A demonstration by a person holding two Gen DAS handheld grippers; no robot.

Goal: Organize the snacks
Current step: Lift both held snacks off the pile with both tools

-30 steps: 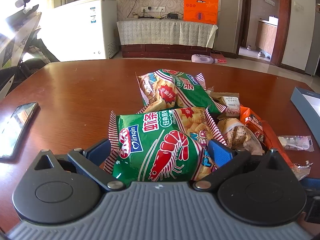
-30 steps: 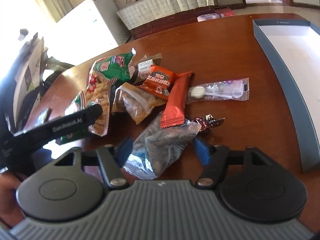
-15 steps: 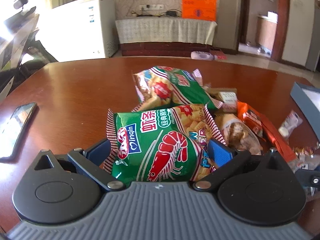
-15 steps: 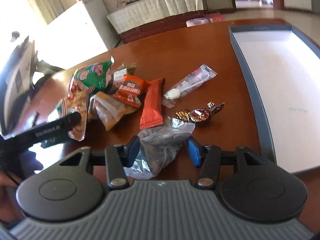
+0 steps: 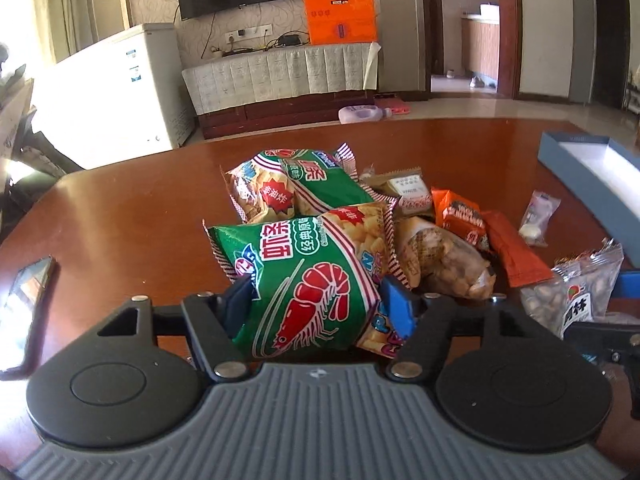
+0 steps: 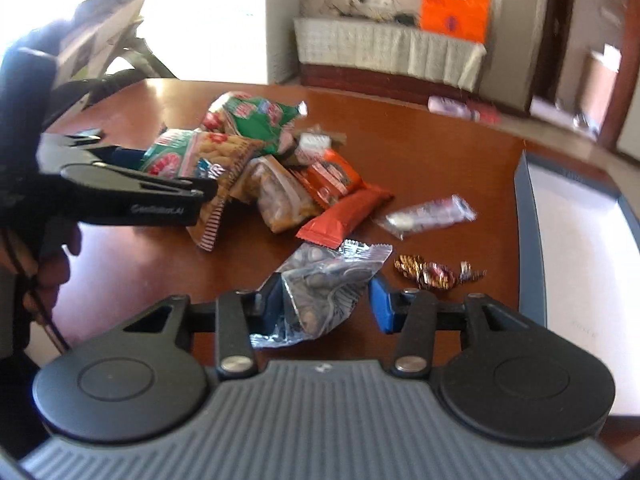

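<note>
A pile of snacks lies on the brown table (image 5: 120, 220). My left gripper (image 5: 318, 300) has its jaws closing, and its blue pads press into both sides of the green shrimp-chip bag (image 5: 304, 280), which bulges between them. A second green bag (image 5: 296, 184) lies behind it. My right gripper (image 6: 324, 300) is also closing, with the silver seed packet (image 6: 324, 288) crumpled and standing up between its pads. The left wrist view shows that packet (image 5: 576, 296) at the right edge. The left gripper (image 6: 160, 196) shows from the side in the right wrist view.
A peanut bag (image 5: 444, 256), an orange packet (image 5: 460, 216) and an orange bar (image 6: 344, 216) lie mid-pile. A clear candy packet (image 6: 432, 216) and foil candies (image 6: 436, 272) lie near the blue-rimmed open box (image 6: 532, 240) at the right. A phone (image 5: 28, 308) lies at the left.
The left jaws have narrowed onto the green shrimp-chip bag. The right gripper has rolled and risen a little, and its jaws have closed in on the silver packet.
</note>
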